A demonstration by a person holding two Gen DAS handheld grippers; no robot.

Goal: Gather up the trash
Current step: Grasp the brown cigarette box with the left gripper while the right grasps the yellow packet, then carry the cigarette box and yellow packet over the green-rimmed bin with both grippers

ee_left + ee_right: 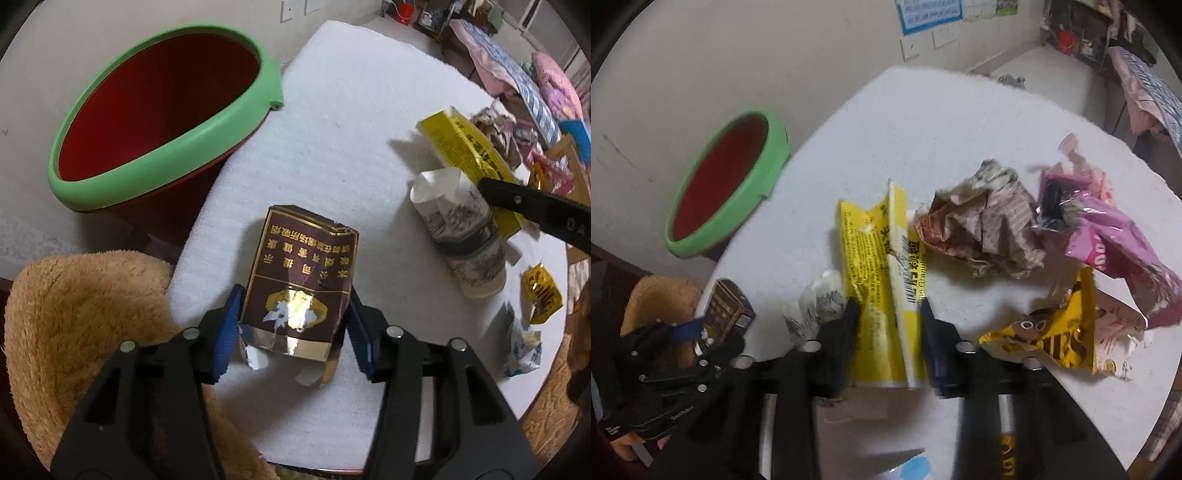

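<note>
My left gripper is shut on a dark brown cigarette pack with gold print, held above the white table. It also shows in the right wrist view. A red bin with a green rim stands beyond the table's left edge, also in the right wrist view. My right gripper has its jaws around a flattened yellow box, also in the left wrist view; the frame is blurred and I cannot tell whether they press on it. A crushed paper cup lies beside it.
Crumpled brown paper, a pink wrapper and a yellow snack wrapper lie on the right of the table. A tan fuzzy cushion sits at the near left. A small blue-white wrapper lies near the right edge.
</note>
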